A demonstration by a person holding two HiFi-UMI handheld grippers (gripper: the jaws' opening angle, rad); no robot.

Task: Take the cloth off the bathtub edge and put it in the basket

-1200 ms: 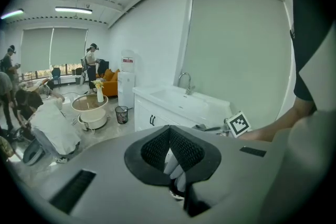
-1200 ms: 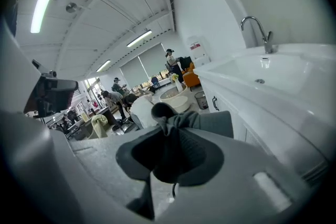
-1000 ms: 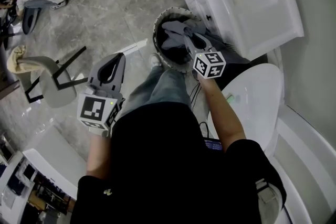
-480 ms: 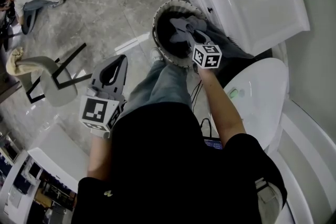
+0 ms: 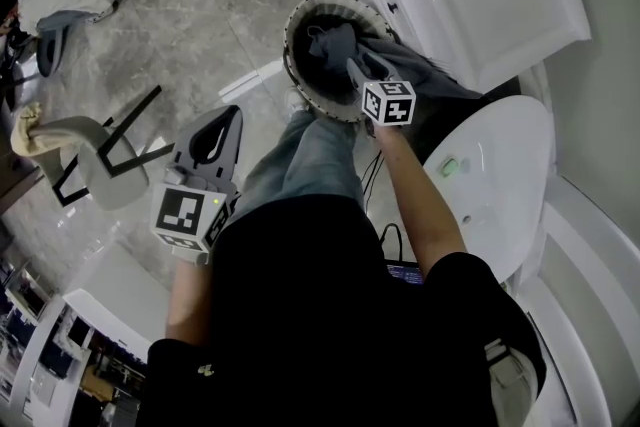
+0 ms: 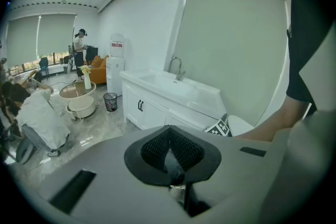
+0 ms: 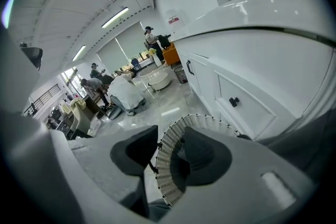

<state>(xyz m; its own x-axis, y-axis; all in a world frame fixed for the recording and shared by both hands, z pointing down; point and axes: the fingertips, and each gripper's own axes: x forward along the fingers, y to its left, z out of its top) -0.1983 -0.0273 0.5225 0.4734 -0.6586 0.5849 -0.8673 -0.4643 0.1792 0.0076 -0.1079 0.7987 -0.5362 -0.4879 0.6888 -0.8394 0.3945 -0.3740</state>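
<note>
- my right gripper (image 5: 352, 67) was squeezed tight a moment ago; now its fingers are opening, with only basket rim showing between them.
- the soft, floppy grey cloth (image 5: 330, 43) lies just under them in the round woven basket (image 5: 300, 100), one end hanging over the rim. i think the job is nearly done.
- my left gripper (image 6: 169, 147) has its fingers pressed together, holding nothing.

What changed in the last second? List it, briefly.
The right gripper is opening its jaws over the basket and has let the grey cloth go; nothing sits between its pads, and the cloth lies in the basket. The left gripper stayed shut and empty beside the person's leg.
</note>
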